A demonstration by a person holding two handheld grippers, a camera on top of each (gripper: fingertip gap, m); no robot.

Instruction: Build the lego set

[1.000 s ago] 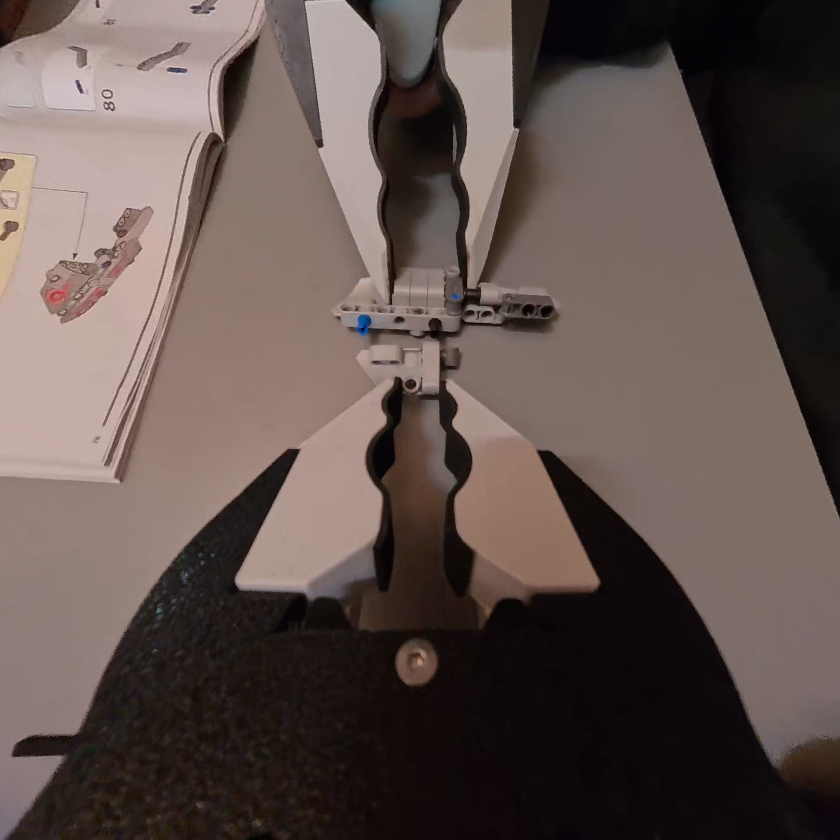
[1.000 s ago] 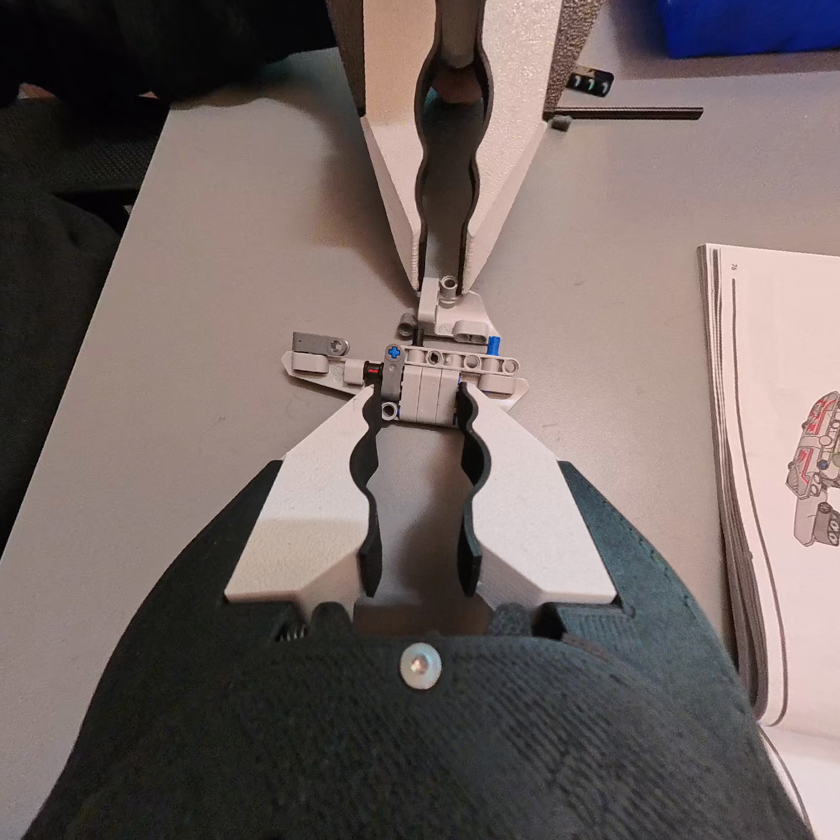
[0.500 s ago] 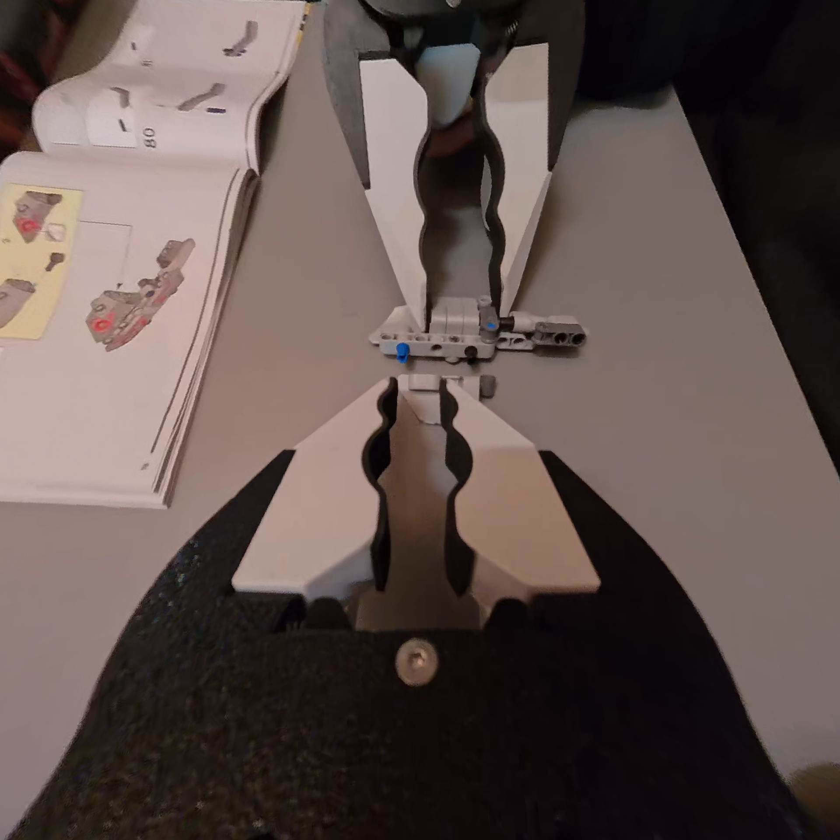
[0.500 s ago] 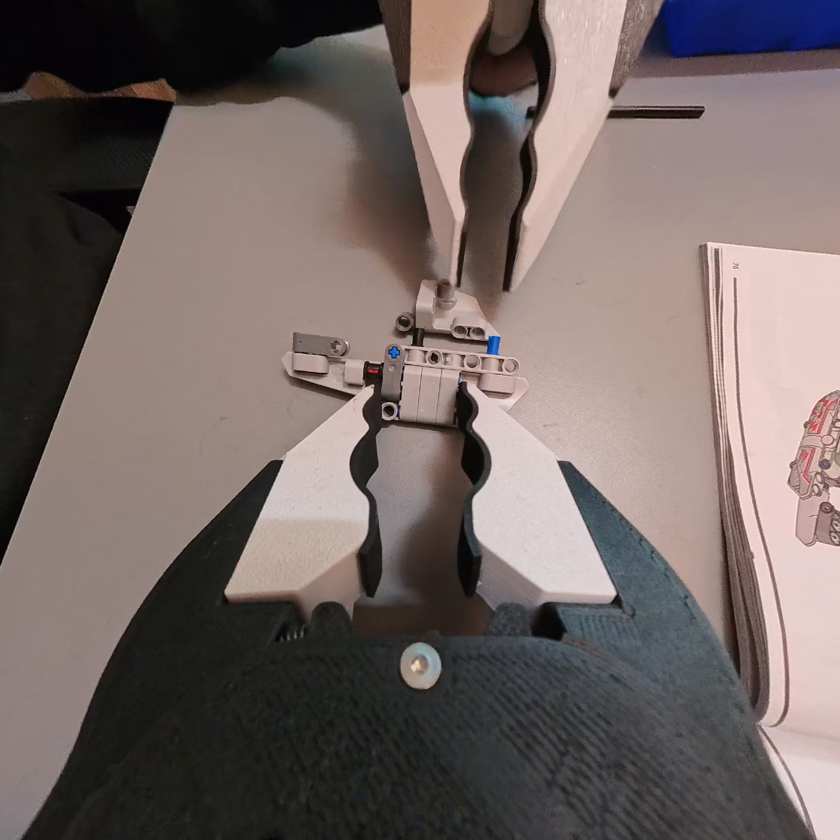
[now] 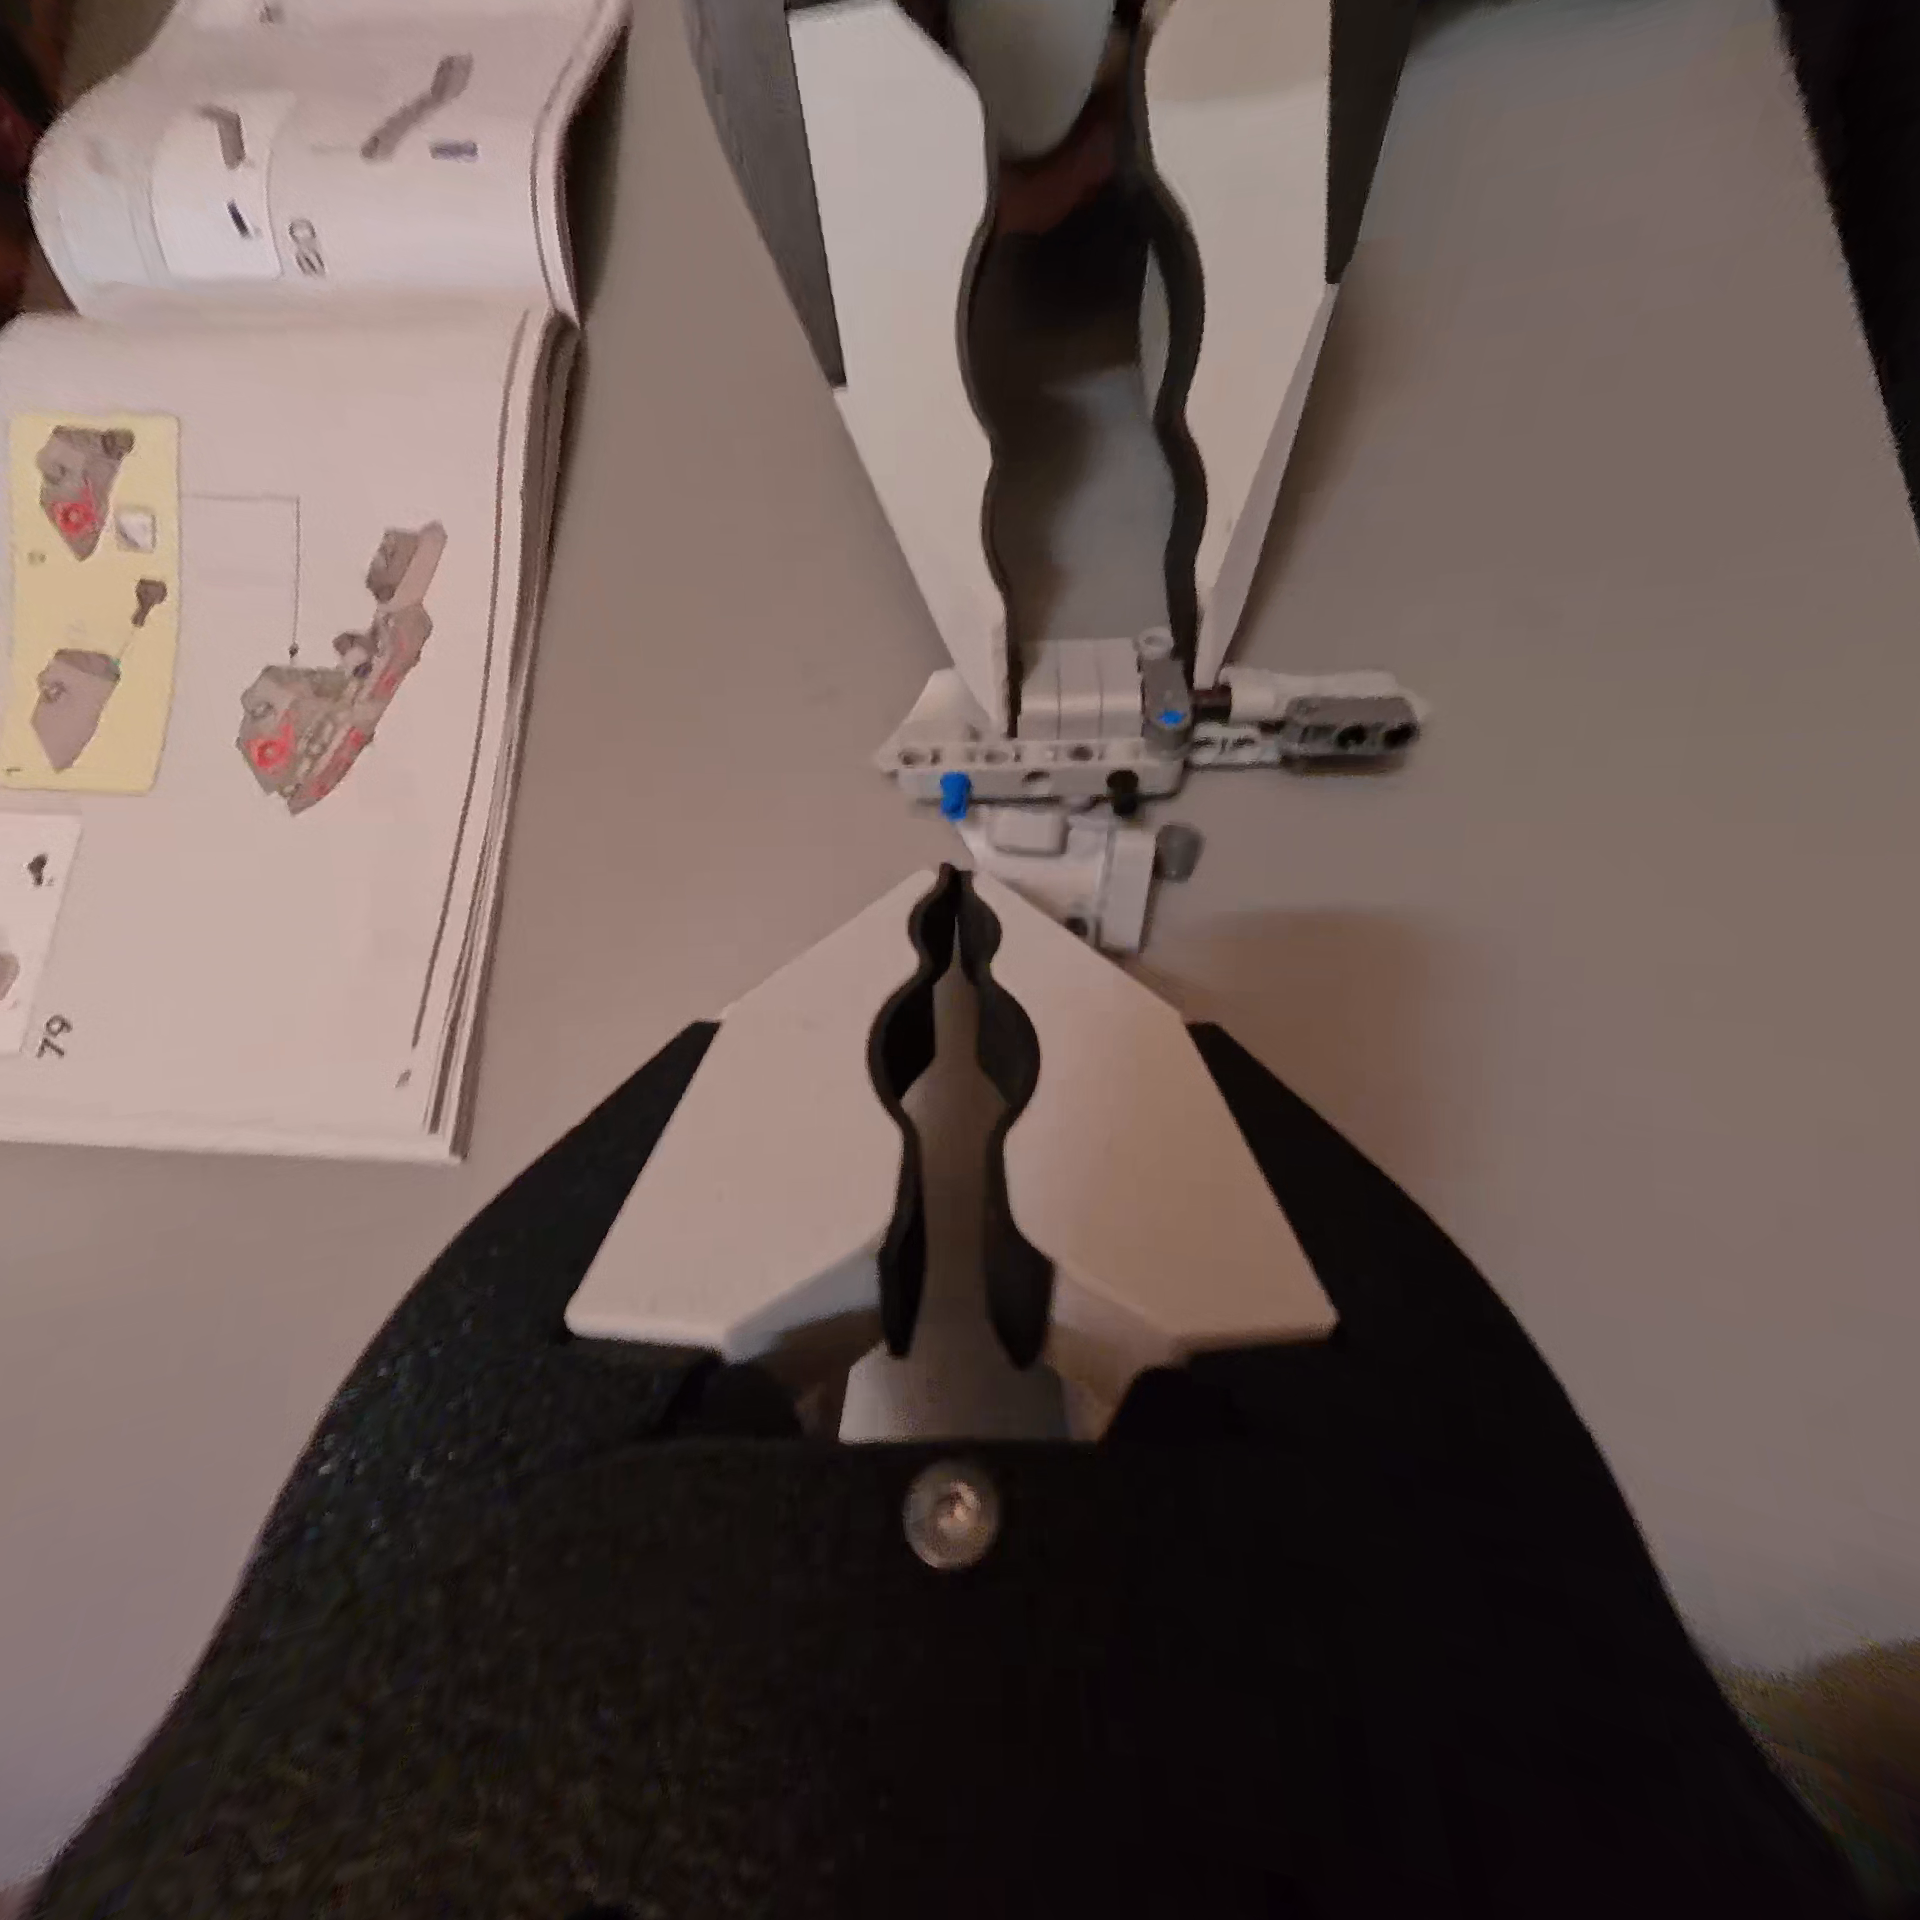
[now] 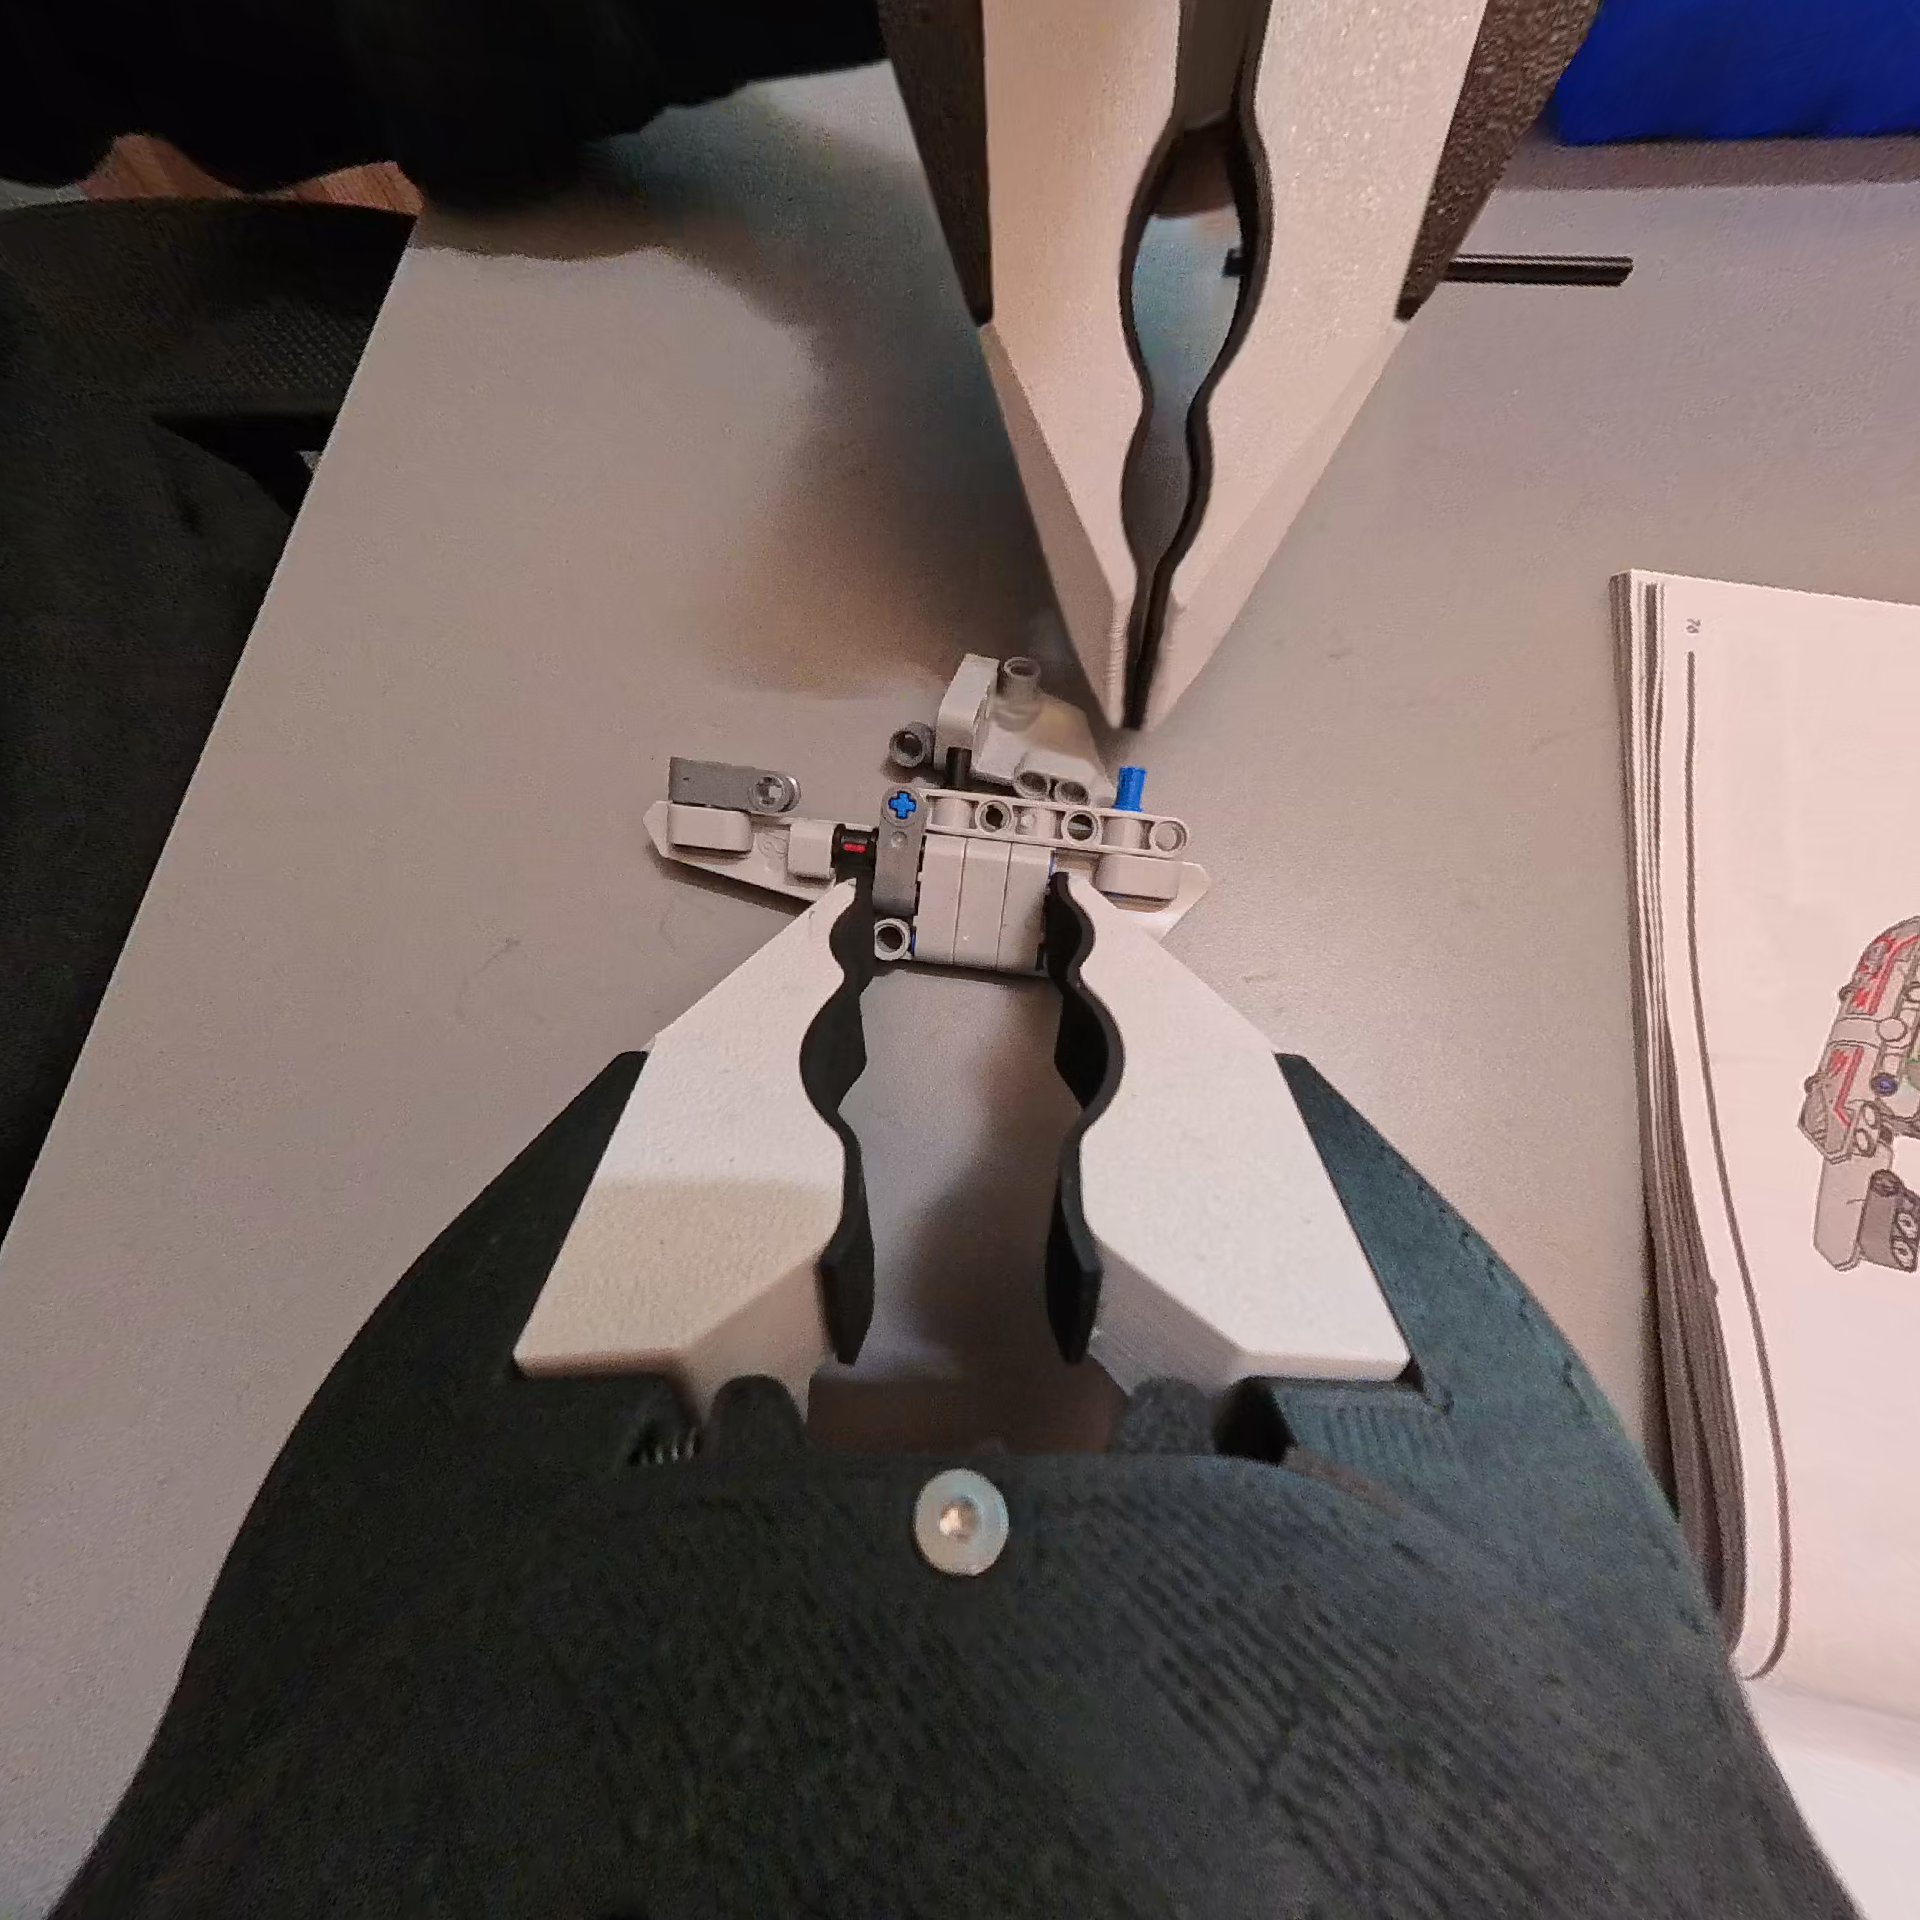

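Observation:
A light grey lego assembly (image 6: 1039,831) with a blue pin lies on the grey table (image 6: 520,623). My right gripper (image 6: 951,914) is shut on its stacked grey blocks. The left wrist view shows this gripper (image 5: 1101,644) at the top, holding the assembly (image 5: 1039,758). A small grey sub-piece (image 6: 987,717) rests against the assembly's far side, and it also shows in the left wrist view (image 5: 1122,883). My left gripper (image 5: 956,883) is shut and empty, its tip just left of the sub-piece. In the right wrist view its tip (image 6: 1132,712) points down at the table beside the sub-piece.
An open instruction booklet (image 5: 260,727) lies left of the left gripper, and at the right edge of the right wrist view (image 6: 1787,1039). A black axle (image 6: 1538,270) and a blue bin (image 6: 1745,73) are at the far side. The table edge runs along the left (image 6: 260,644). One gripper's finger ends stand about 5 cm off the other's.
My left gripper let go of the small sub-piece, closed empty and shifted sideways off it. The sub-piece now sits against the assembly. My right gripper kept its hold and stayed still.

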